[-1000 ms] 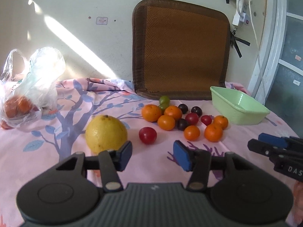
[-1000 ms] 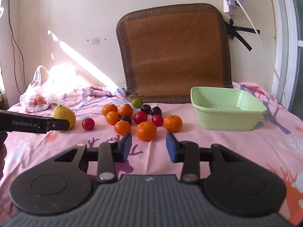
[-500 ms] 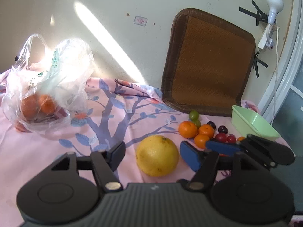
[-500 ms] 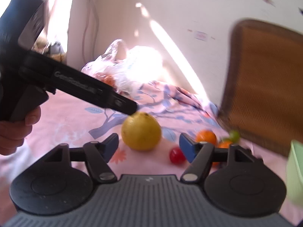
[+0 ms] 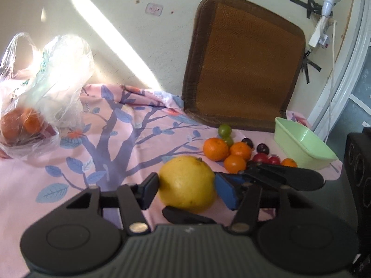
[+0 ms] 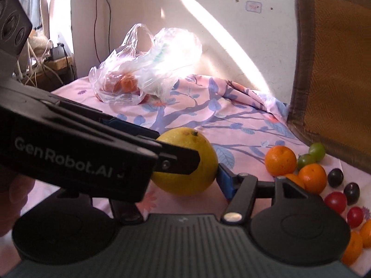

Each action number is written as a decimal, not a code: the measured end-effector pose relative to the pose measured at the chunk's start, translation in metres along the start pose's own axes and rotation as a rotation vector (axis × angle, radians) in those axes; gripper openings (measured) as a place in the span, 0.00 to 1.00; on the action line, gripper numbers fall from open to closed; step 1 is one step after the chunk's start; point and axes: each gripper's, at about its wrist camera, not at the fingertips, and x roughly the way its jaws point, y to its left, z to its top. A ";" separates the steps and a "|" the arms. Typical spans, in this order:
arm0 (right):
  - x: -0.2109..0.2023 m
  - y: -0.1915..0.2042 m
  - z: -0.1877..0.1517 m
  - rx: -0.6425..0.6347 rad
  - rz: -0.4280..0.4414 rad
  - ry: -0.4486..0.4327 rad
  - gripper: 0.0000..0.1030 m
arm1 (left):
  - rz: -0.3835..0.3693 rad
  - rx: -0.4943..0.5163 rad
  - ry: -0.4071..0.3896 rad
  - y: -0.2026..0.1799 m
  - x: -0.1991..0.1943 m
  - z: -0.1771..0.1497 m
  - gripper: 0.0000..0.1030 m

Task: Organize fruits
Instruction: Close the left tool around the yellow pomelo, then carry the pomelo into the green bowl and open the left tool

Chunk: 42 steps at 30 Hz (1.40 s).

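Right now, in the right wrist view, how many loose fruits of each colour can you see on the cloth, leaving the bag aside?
Yellow fruit: 1
Orange fruit: 5, one only a sliver
Green fruit: 2
Dark purple fruit: 2
Red fruit: 2
Total: 12 in sight; more may be hidden.

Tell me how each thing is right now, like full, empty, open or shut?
Left gripper, just been closing, shut on the yellow fruit.
Right gripper, just been closing around the same fruit; grip unclear.
Green basin, nothing seen inside.
Plastic bag, slumped, oranges inside.
Small fruits, loose on the cloth.
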 end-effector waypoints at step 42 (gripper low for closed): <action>-0.284 -0.221 -0.005 0.125 -0.431 -0.267 0.39 | 0.003 0.148 -0.047 -0.190 0.039 0.084 0.53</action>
